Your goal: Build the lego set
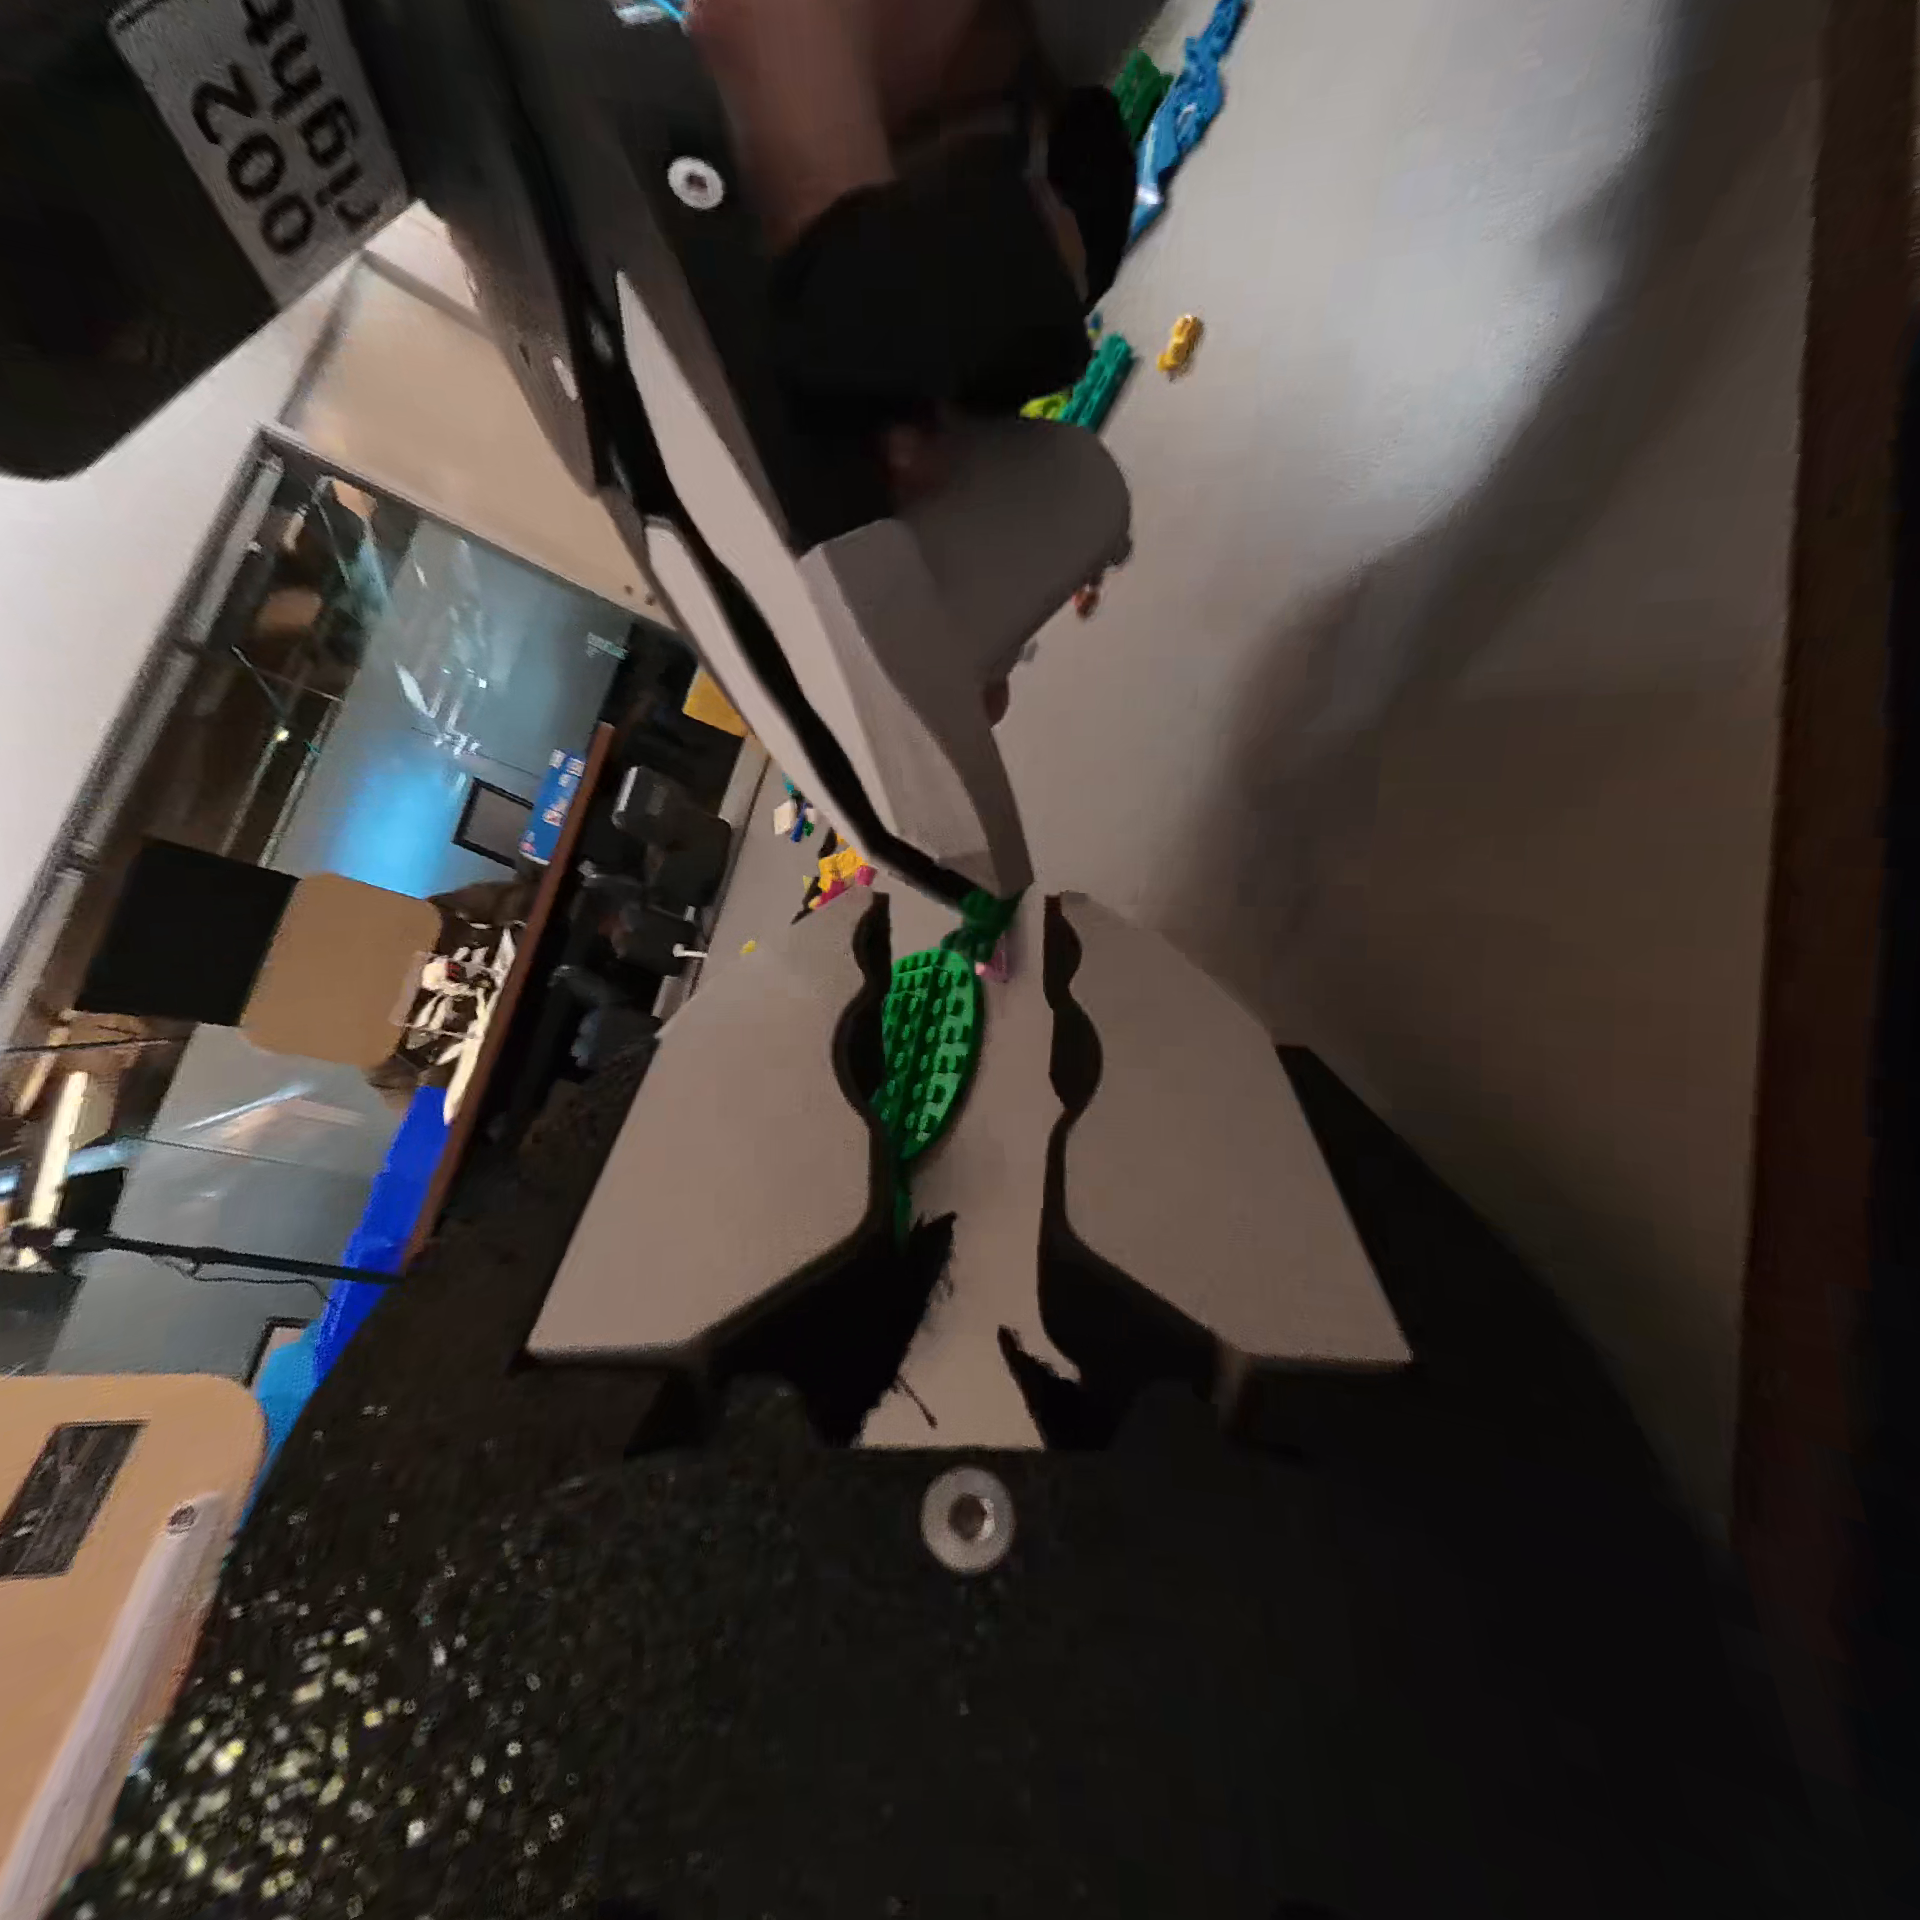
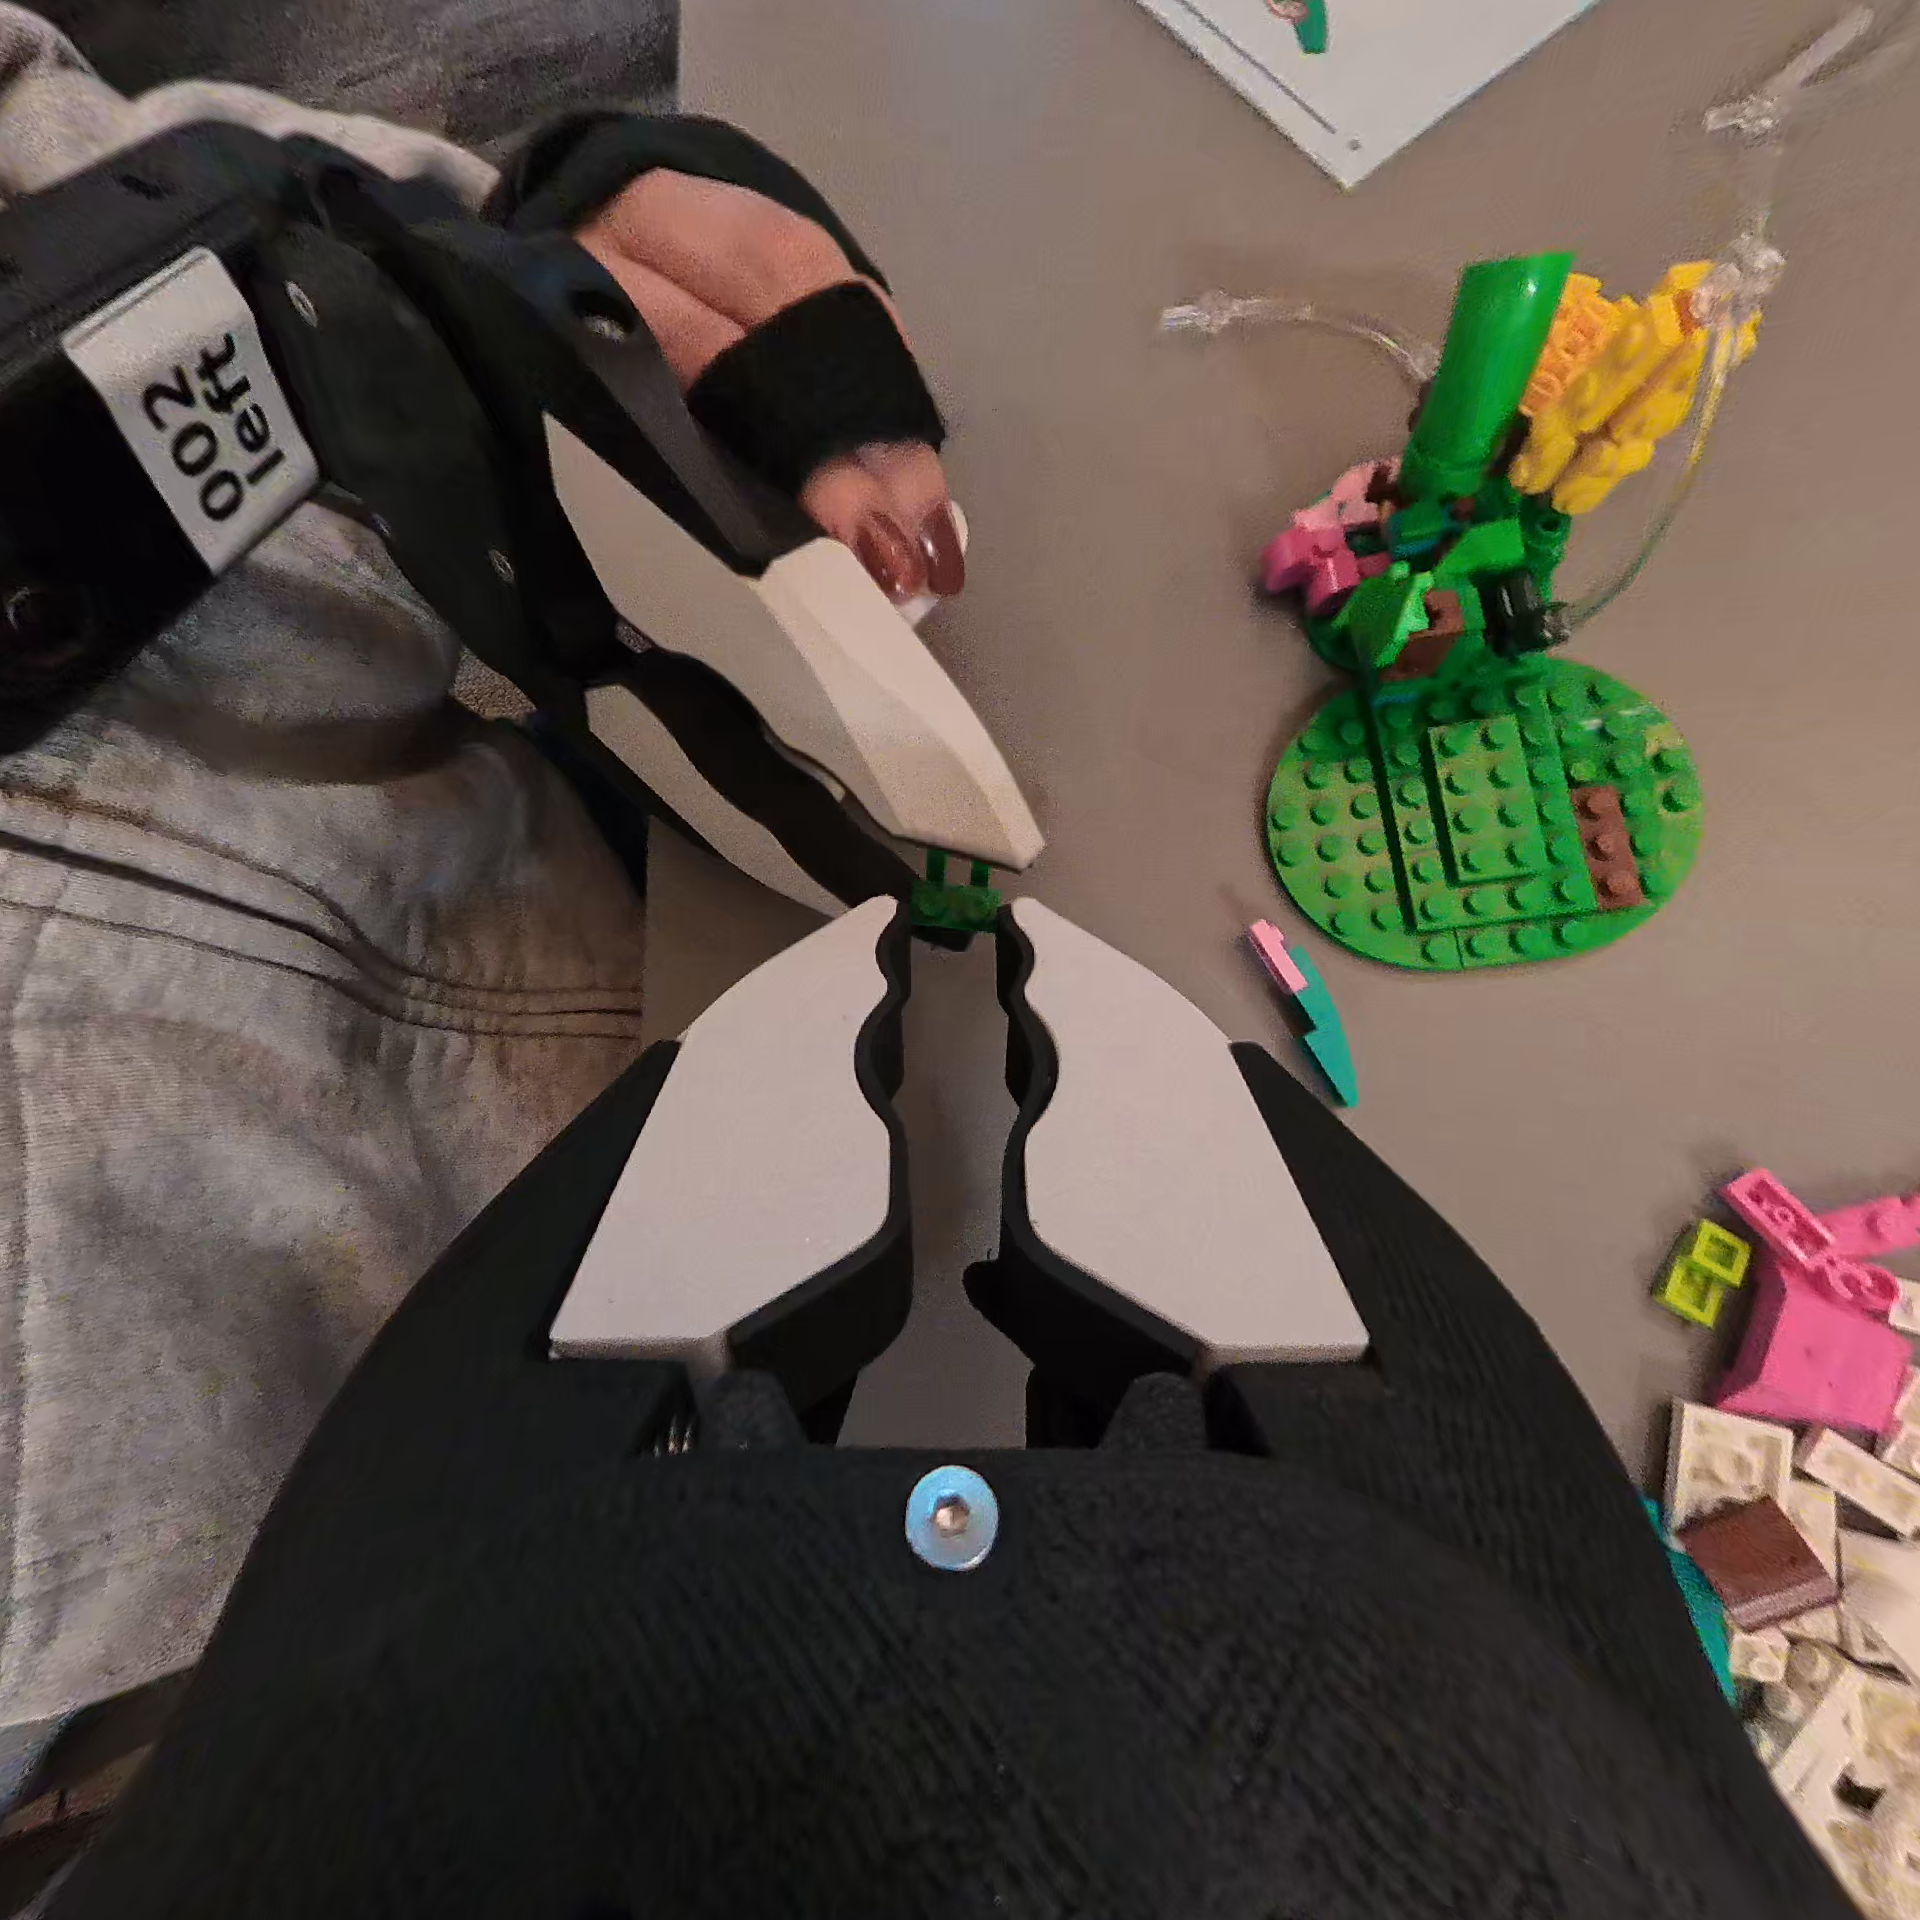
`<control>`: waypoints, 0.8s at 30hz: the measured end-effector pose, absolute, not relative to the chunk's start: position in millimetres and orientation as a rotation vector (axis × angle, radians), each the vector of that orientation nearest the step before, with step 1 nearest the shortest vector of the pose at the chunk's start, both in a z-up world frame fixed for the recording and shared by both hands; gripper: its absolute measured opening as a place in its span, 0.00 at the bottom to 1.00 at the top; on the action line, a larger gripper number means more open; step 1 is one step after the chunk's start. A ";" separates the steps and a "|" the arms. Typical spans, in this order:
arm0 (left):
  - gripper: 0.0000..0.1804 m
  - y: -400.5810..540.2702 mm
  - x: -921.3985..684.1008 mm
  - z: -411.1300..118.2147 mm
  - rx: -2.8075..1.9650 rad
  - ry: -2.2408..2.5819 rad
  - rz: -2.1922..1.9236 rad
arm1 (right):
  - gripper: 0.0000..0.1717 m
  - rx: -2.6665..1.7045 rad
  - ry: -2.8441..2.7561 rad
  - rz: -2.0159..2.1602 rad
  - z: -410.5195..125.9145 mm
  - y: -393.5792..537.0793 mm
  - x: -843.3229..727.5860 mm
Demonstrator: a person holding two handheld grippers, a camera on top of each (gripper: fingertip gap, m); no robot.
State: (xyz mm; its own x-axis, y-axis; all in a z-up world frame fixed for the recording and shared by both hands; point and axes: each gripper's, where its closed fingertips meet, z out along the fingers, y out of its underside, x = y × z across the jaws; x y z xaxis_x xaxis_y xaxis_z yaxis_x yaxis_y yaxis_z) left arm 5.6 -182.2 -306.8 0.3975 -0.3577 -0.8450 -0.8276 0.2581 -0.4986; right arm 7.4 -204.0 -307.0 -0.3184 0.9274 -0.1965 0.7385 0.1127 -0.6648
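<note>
In the right wrist view my right gripper [image 2: 951, 927] is shut on a small green brick piece [image 2: 948, 902], pinched at the fingertips above the grey table [image 2: 1122, 499]. Two thin green prongs stick out of the piece towards my left gripper. One left finger [image 2: 883, 707] comes in from the upper left, and its tip lies over the prongs. In the left wrist view my left gripper [image 1: 971, 909] is open. The green piece [image 1: 987, 914] sits between its tips without being pressed, carried by a right finger [image 1: 935, 748] from above.
A round green baseplate [image 2: 1351, 821] with a green stem and yellow flower build stands to the right; it also shows in the left wrist view [image 1: 930, 1039]. A pink-and-teal piece [image 2: 1304, 997] lies near it. Loose white, pink and brown bricks [image 2: 1808, 1455] are piled lower right. A person's grey clothing [image 2: 260, 935] fills the left. Less than 4 cm separates the two grippers' tips.
</note>
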 end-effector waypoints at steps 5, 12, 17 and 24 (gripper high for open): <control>0.13 -180.9 2.5 -303.9 -1.322 1.170 0.466 | 0.08 -1.615 -2.168 1.034 -301.9 -210.7 5.9; 0.03 -179.9 -4.0 -305.9 -1.349 1.184 0.507 | 0.07 -1.613 -2.129 1.109 -295.4 -211.7 3.0; 0.03 -176.8 -7.8 -309.6 -1.380 1.184 0.517 | 0.07 -1.603 -2.122 1.067 -297.6 -208.9 -0.4; 0.03 -175.8 -12.0 -304.0 -1.424 1.140 0.500 | 0.12 -1.373 -2.114 1.001 -289.3 -211.4 -6.0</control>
State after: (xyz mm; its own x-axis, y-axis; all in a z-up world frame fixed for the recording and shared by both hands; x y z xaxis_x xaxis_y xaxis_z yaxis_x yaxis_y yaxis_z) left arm -12.0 -175.8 -304.0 0.4306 -0.3454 -0.8338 -0.8476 0.1628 -0.5051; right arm -6.0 -211.4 -289.3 -0.4200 0.9070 -0.0321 0.5993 0.2505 -0.7603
